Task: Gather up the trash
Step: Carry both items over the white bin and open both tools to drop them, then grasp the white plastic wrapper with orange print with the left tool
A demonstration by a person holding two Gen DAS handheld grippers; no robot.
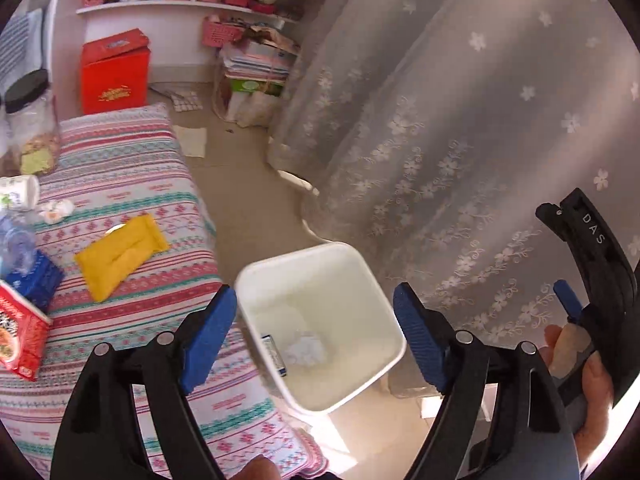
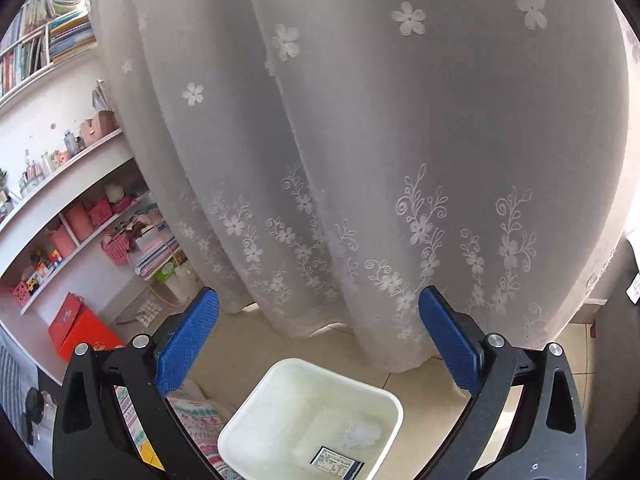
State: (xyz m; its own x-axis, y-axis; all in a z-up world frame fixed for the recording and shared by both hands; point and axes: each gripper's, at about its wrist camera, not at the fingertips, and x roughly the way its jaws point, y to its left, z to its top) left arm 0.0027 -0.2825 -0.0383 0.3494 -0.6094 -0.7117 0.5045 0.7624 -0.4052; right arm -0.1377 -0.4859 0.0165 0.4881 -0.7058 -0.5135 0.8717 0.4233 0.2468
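Note:
A white square bin (image 1: 320, 320) stands on the floor beside the bed; it also shows in the right wrist view (image 2: 308, 420). Inside lie a crumpled white tissue (image 1: 306, 350) (image 2: 360, 434) and a small printed packet (image 1: 276, 354) (image 2: 338, 462). My left gripper (image 1: 316, 336) is open and empty, right above the bin. My right gripper (image 2: 318, 344) is open and empty, above the bin's far side; it shows in the left wrist view (image 1: 576, 280). On the bed lie a yellow pouch (image 1: 122, 256), a crumpled paper (image 1: 56, 210), a white cup (image 1: 20, 192), a plastic bottle (image 1: 14, 240), a blue box (image 1: 38, 280) and a red box (image 1: 20, 340).
The striped bed cover (image 1: 132, 184) fills the left. A flowered curtain (image 1: 460, 120) (image 2: 360, 140) hangs close behind the bin. Shelves (image 1: 192, 4) with baskets, a red carton (image 1: 114, 72) and stacked papers (image 1: 256, 68) stand at the far wall. A jar (image 1: 30, 120) sits at the bed's head.

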